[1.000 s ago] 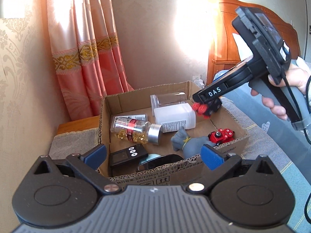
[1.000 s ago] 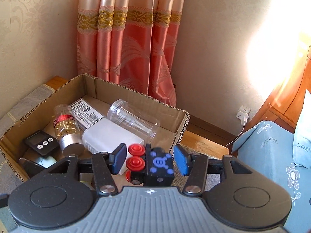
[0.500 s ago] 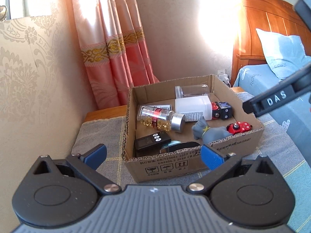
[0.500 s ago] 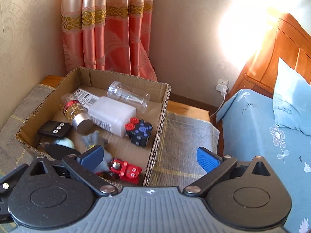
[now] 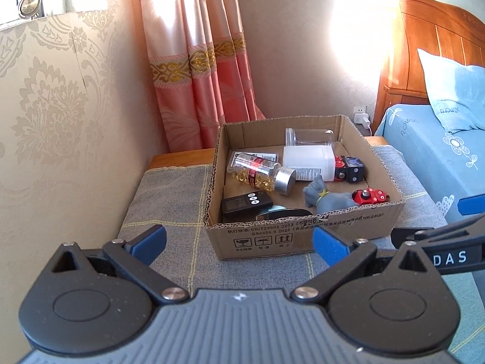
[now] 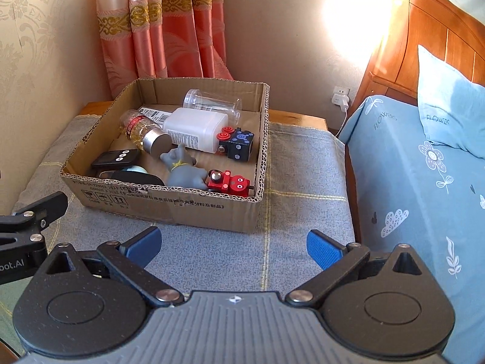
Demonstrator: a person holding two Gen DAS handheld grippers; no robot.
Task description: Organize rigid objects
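A cardboard box [image 5: 303, 236] [image 6: 169, 209] sits on a grey cloth-covered table. Inside lie a black toy block with red knobs [image 5: 348, 170] [image 6: 236, 144], a red toy car [image 5: 371, 195] [image 6: 230, 182], a grey figure [image 5: 329, 198] [image 6: 182, 170], a white bottle [image 5: 306, 159] [image 6: 194, 127], a capsule bottle with a silver cap [image 5: 260, 176] [image 6: 144, 130], a clear jar [image 5: 309, 138] [image 6: 212, 104] and a black timer [image 5: 245, 203] [image 6: 116, 157]. My left gripper [image 5: 239, 242] and right gripper [image 6: 233, 244] are both open and empty, held in front of the box.
A bed with a blue flowered sheet [image 6: 424, 182] and a pillow [image 6: 448, 103] lies to the right, under a wooden headboard [image 5: 430, 45]. Pink curtains [image 6: 160, 30] hang behind the box. A wall socket with a charger [image 6: 341, 95] is near the bed.
My right gripper opened and let the black block with red knobs drop into the box, then drew back. Both grippers have pulled away from the box.
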